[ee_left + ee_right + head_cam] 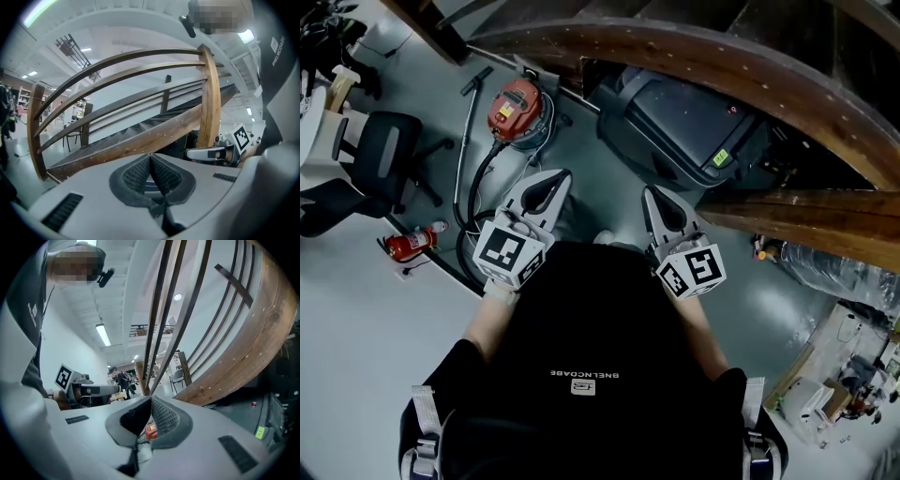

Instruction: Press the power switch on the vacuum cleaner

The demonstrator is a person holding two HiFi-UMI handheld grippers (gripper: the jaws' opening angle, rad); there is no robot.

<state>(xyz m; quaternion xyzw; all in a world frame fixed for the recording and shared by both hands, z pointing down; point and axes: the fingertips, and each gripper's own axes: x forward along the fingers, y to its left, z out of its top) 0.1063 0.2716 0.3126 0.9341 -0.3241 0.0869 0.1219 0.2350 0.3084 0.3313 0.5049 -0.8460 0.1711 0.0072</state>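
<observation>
Looking steeply down, the head view shows a person in a black shirt [581,347] holding 2 grippers out over a grey floor [356,328]. At far left a black office chair [380,155] stands beside a white desk edge cut off by the frame, and a red fire extinguisher [411,244] lies on the floor below it. The vacuum cleaner [517,108], red on top, sits on the floor ahead and a little left of the left gripper [553,183], well apart from it; its black hose [478,192] loops down toward that gripper and a thin wand [472,122] lies just beside it. Its power switch is too small to make out. The left gripper's jaws are closed, pads meeting at the tips [150,157] with nothing between them. The right gripper [661,204] also has its jaws together at the tips [151,399]; a small red thing shows through the gap behind the pads, too small to tell what it is. Right of it stands a black machine [694,122] tucked under a curved wooden railing [675,52] that sweeps across the top and blocks that side. Clutter at lower right is blurred. Open floor lies between the grippers and the vacuum cleaner.
</observation>
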